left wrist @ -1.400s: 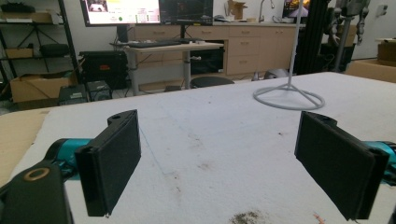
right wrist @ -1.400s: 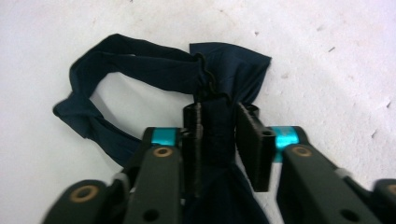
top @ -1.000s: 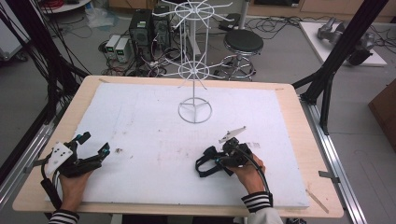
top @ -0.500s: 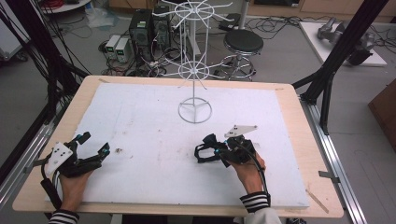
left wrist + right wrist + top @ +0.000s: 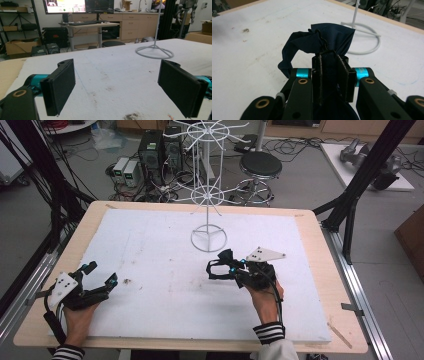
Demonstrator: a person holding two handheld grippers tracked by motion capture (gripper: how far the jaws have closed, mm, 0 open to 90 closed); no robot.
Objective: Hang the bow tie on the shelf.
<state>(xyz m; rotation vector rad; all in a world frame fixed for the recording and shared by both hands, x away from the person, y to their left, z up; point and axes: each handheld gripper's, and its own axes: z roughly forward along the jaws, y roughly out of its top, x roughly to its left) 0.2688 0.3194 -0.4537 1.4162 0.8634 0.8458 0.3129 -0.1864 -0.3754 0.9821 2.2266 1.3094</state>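
Right tongs (image 5: 329, 75) clamped on a dark blue cloth (image 5: 322, 42), bunched between the pads, loose end flopping out past the tips; held a little above the white table (image 5: 150, 250), near the ring base of the white wire rack (image 5: 208, 239). Left tongs (image 5: 125, 85) spread wide, nothing between, resting low over the table at the near left corner.

Likely step: lift cloth and hang on a rack arm. Best to hold the clamp firm, raise well clear of the table so the trailing fold doesn't drag, approach the rack from the open side, drape over one wire arm before letting go. Left tongs free to steady the rack or spread the cloth.

High view: both hands, whole rack with upper arms; cloth just a dark blob. Right gripper view: folds, colour, grip on cloth. Left gripper view: open jaws, table stains, rack base.
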